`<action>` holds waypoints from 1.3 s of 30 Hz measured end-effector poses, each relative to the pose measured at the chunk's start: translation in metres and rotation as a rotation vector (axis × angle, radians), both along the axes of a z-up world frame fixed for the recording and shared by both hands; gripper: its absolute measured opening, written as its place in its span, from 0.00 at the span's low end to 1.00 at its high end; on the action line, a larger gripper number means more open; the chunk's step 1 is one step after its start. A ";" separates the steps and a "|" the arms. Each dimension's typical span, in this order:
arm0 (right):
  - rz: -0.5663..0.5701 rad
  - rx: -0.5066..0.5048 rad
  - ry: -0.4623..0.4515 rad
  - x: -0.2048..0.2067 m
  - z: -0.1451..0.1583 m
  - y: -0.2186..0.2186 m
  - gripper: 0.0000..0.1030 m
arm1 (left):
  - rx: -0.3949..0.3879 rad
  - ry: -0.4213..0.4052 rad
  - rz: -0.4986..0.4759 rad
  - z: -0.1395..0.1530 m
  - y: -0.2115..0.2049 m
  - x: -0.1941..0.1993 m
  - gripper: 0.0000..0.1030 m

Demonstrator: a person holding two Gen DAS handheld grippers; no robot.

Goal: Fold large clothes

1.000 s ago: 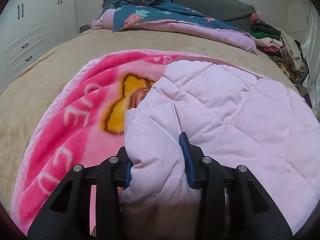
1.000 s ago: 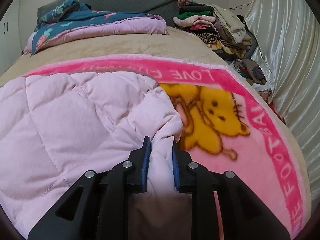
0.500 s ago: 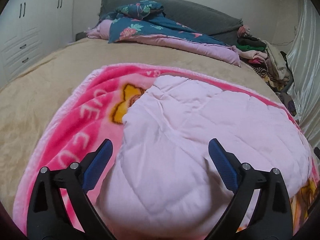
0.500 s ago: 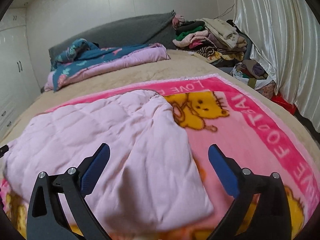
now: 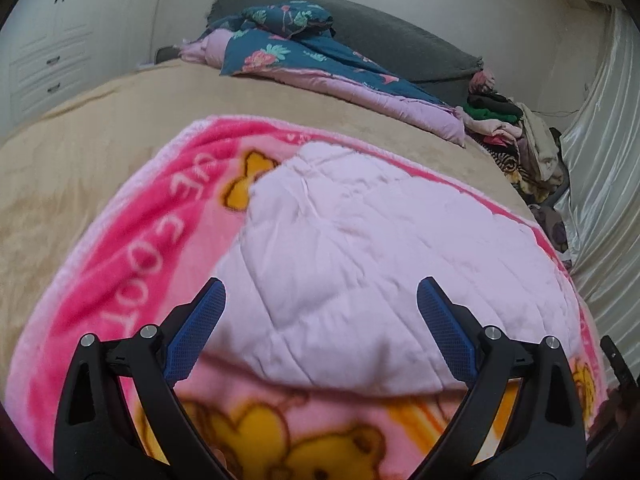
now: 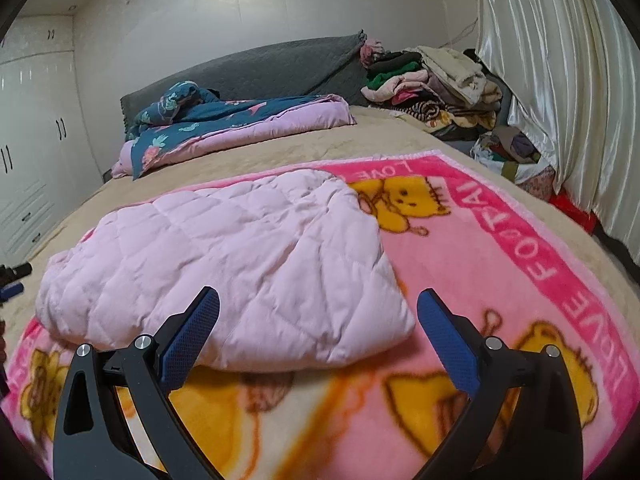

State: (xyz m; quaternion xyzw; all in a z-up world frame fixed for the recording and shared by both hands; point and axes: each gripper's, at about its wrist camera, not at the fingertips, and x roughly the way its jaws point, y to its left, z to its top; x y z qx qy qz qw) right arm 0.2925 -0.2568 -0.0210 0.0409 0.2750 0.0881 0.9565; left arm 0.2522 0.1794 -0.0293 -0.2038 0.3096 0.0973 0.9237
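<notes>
At the bottom of the left wrist view, the left gripper [image 5: 320, 320] shows its blue-padded fingers [image 5: 196, 328] spread wide, having just opened, with nothing clamped between them. The folded pale pink quilted garment [image 5: 360, 280] lies beyond and between the fingertips, apart from both pads. At the bottom of the right wrist view, the right gripper [image 6: 318, 322] is likewise spread to full width after just opening and holds nothing; the same garment [image 6: 240, 264] lies ahead, centre-left of the frame, its near folded edge just past the left finger. The garment rests on a pink fleece blanket [image 6: 500, 280] printed with yellow bears and white lettering, which is spread over the tan cover of the bed [image 6: 380, 136]. Toward the upper centre, a dark blue floral quilt [image 6: 224, 120] lies against the grey headboard [image 6: 260, 72]. A pile of clothes [image 6: 432, 80] occupies the upper right, next to a pale satin curtain [image 6: 560, 80].
</notes>
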 end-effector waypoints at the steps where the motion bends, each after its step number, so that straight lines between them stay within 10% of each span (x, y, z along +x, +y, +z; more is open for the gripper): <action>1: -0.010 0.010 0.006 -0.002 -0.002 -0.001 0.96 | -0.014 0.009 0.008 -0.004 0.000 -0.002 0.87; 22: -0.123 0.203 0.153 0.005 -0.042 -0.010 0.96 | -0.454 0.058 0.143 -0.084 0.016 -0.012 0.89; 36: -0.215 0.647 0.220 0.066 -0.094 -0.023 0.96 | -0.516 -0.013 0.134 -0.096 0.033 0.018 0.92; 39: -0.256 0.659 0.201 0.074 -0.090 -0.021 0.81 | -0.506 -0.022 0.139 -0.098 0.032 0.020 0.92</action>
